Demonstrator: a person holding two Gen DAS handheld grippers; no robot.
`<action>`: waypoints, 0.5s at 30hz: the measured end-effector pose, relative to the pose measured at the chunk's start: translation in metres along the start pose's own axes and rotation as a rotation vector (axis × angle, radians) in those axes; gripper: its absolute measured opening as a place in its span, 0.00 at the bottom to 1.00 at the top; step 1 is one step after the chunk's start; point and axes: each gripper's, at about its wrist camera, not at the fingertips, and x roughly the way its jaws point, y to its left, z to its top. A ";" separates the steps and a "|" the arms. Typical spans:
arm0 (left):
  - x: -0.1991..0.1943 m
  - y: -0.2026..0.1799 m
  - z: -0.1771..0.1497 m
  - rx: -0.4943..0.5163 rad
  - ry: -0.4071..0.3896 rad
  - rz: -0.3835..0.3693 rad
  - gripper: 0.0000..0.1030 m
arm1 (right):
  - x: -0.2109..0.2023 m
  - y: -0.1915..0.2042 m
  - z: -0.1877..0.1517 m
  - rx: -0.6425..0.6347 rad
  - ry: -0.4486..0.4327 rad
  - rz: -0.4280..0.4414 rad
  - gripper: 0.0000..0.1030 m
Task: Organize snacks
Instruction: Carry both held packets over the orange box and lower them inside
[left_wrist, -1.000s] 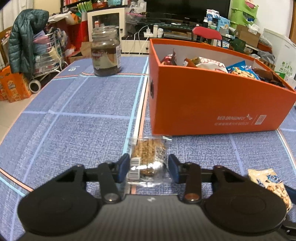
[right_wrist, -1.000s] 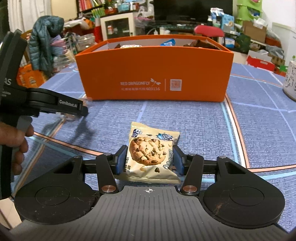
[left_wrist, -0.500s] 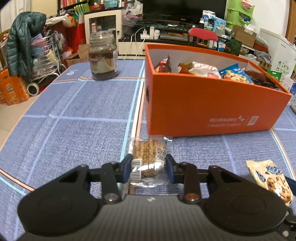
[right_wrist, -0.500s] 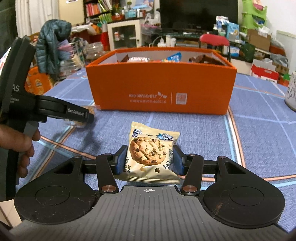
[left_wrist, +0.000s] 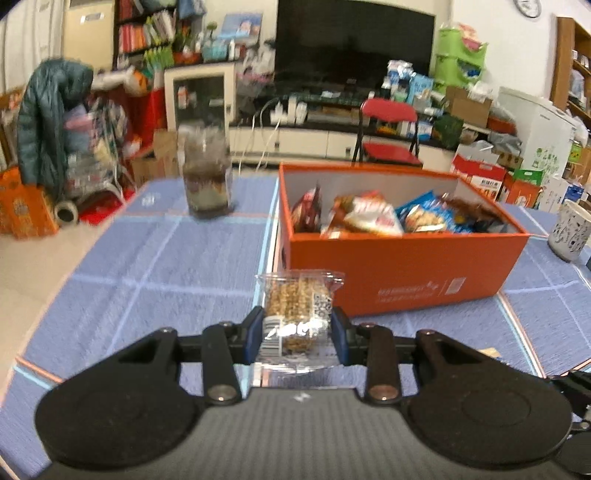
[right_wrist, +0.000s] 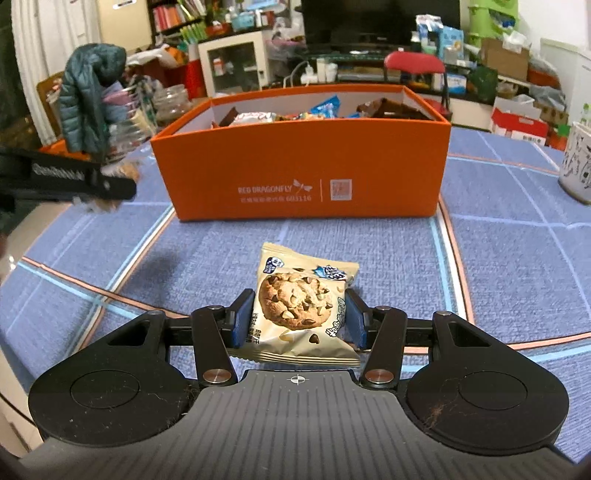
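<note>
Nearest in the left wrist view, the left gripper (left_wrist: 298, 334) was clamped on a clear-wrapped cereal bar (left_wrist: 295, 314), its blue pads pressed to the wrapper's sides; the bar looked lifted clear of the blue tablecloth (left_wrist: 166, 273). In the right wrist view the right gripper (right_wrist: 297, 319) had its pads against both edges of a cookie packet (right_wrist: 299, 302), apparently gripping it, though whether the packet had left the cloth could not be told. The left gripper showed there too as a dark blurred bar at the left edge, short of the box's near left corner. Beyond both stood the open orange box (left_wrist: 402, 284), already holding several wrapped snacks, so most sorting looked done. Judging by this, two items remained: the bar, then the cookie, each needing a carry over the near wall and a release inside. A jar (left_wrist: 207, 184) and a cup (left_wrist: 569, 232) stood farther back, untouched
</note>
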 end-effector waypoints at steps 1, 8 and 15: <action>-0.004 -0.003 0.002 0.019 -0.019 0.006 0.33 | 0.000 0.001 0.000 0.001 0.003 -0.001 0.36; -0.015 -0.010 0.014 0.021 -0.062 -0.029 0.33 | -0.003 0.005 0.002 -0.009 0.016 0.006 0.36; -0.024 -0.015 0.036 0.018 -0.145 -0.050 0.33 | -0.025 0.007 0.020 -0.006 -0.020 0.034 0.36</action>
